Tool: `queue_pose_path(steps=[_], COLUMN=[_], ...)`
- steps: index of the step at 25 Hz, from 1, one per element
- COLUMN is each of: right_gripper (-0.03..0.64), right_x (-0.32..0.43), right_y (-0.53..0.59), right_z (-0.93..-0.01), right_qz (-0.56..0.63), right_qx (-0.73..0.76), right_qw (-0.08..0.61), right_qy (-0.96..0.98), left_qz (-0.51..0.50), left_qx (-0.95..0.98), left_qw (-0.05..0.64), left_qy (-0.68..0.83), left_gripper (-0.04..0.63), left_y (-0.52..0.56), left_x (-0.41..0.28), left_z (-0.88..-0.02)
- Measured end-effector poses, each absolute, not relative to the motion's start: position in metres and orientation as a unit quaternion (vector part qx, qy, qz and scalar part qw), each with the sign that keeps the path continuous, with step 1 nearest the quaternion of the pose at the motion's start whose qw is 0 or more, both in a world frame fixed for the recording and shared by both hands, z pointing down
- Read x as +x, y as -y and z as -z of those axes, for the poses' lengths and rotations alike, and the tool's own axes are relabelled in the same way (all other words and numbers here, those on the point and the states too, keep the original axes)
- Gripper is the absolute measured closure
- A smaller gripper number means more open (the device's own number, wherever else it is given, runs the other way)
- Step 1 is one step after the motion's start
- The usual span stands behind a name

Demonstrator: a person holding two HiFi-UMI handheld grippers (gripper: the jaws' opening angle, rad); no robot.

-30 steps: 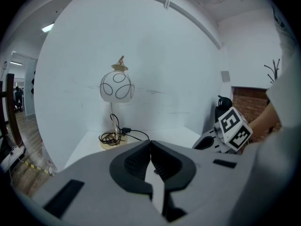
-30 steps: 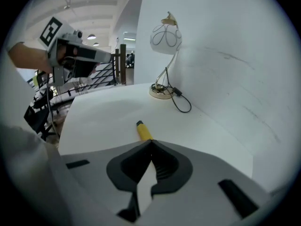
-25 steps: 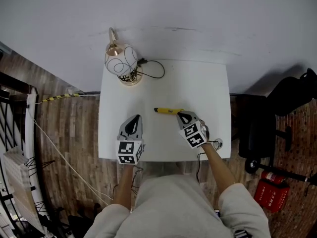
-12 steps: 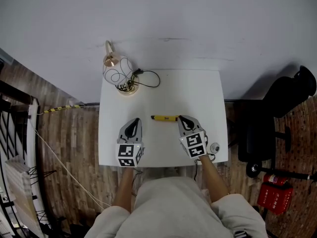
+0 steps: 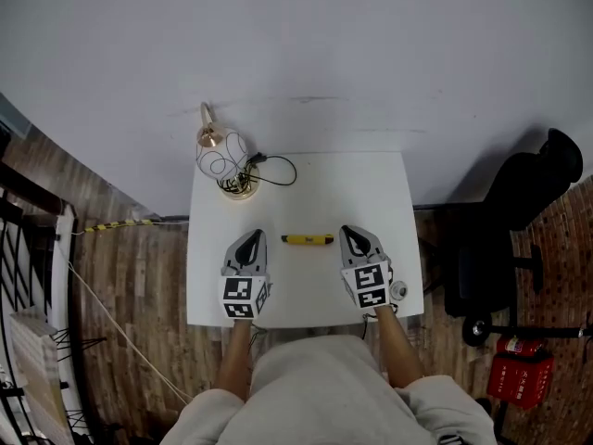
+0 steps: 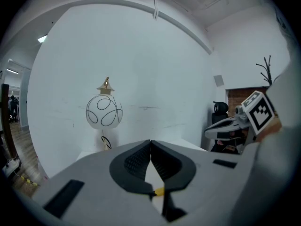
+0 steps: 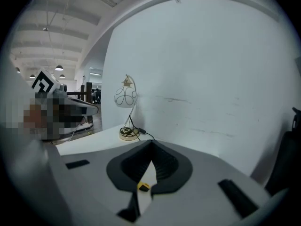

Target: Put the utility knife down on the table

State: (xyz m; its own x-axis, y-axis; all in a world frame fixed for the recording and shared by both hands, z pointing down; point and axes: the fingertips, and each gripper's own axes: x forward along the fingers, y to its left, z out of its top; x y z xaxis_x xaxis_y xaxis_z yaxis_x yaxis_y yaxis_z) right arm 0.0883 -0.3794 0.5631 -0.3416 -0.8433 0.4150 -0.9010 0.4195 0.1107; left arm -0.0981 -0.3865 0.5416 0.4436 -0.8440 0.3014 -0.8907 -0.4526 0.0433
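While scanning from the left, spots a globe lamp (image 5: 222, 156) upright at the back left corner of the white table (image 5: 306, 185), black cord (image 5: 281, 167) curling beside it. Next, finds the left gripper (image 5: 254, 235) over the near edge, jaws pressed together, nothing between them. Then lands on the yellow utility knife (image 5: 308, 240), lying flat mid-table, between the two grippers and touching neither. Reaches the right gripper (image 5: 348, 232), likewise closed and empty, just right of the knife's end. Ends on a small round object (image 5: 398, 290) at the near right edge, and a black chair (image 5: 528, 193) beyond the table.
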Motion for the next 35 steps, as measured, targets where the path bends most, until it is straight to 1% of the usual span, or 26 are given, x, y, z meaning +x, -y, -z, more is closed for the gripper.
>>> queue_pose_path(steps=[12, 35], right_gripper=[0.618, 0.62], right_x=[0.11, 0.107], right_y=[0.379, 0.377], right_z=[-0.532, -0.529], right_qz=[-0.05, -0.045], right_qx=[0.569, 0.569], right_qw=[0.172, 0.172], right_qy=[0.803, 0.803], left_qz=[-0.104, -0.099], left_qx=[0.851, 0.852], left_qw=[0.075, 0.069], left_qy=[0.51, 0.51], left_gripper=[0.589, 0.589], left_y=[0.39, 0.387], left_x=[-0.09, -0.091], left_z=[-0.518, -0.51])
